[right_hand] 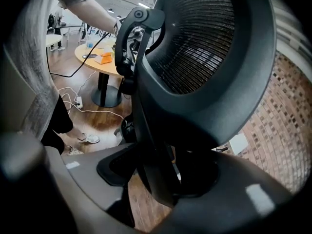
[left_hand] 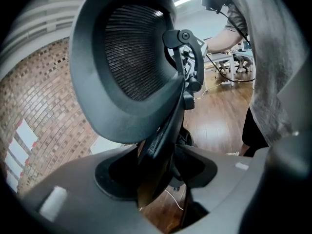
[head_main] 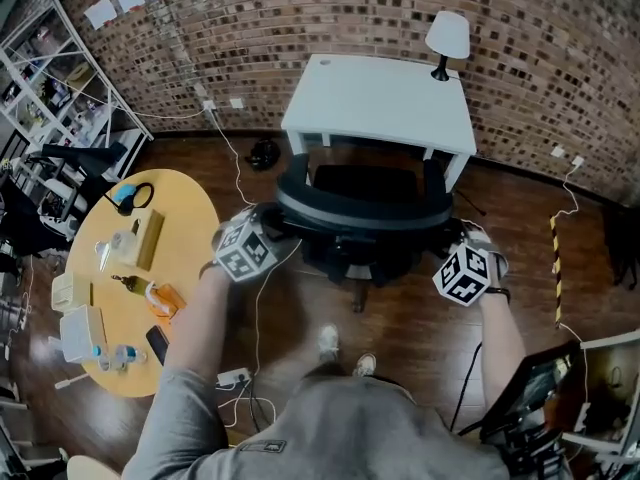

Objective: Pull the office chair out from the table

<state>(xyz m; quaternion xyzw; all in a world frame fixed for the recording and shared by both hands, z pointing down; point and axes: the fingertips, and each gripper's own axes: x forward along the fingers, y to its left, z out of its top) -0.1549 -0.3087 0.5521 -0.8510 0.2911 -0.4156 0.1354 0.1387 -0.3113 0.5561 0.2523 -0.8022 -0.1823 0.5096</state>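
Office chair (head_main: 365,183) | seat at table's (head_main: 385,98) near edge, backrest (head_main: 360,213) lying along that edge, facing the person | left gripper (head_main: 272,223) clenched on backrest's left end, right gripper (head_main: 455,233) clenched on its right end | both equally near; pull likely straight back from table

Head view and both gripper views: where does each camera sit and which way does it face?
Head view: on the person's head, looking steeply down at the office chair by the white table; both forearms, left tool and right tool show.
Left gripper view: on the left tool, looking along its jaws at the office chair's mesh back; torso at right.
Right gripper view: on the right tool, facing that back from the other side; torso at left.
Shared: both gripper views show jaws clamped on its frame.
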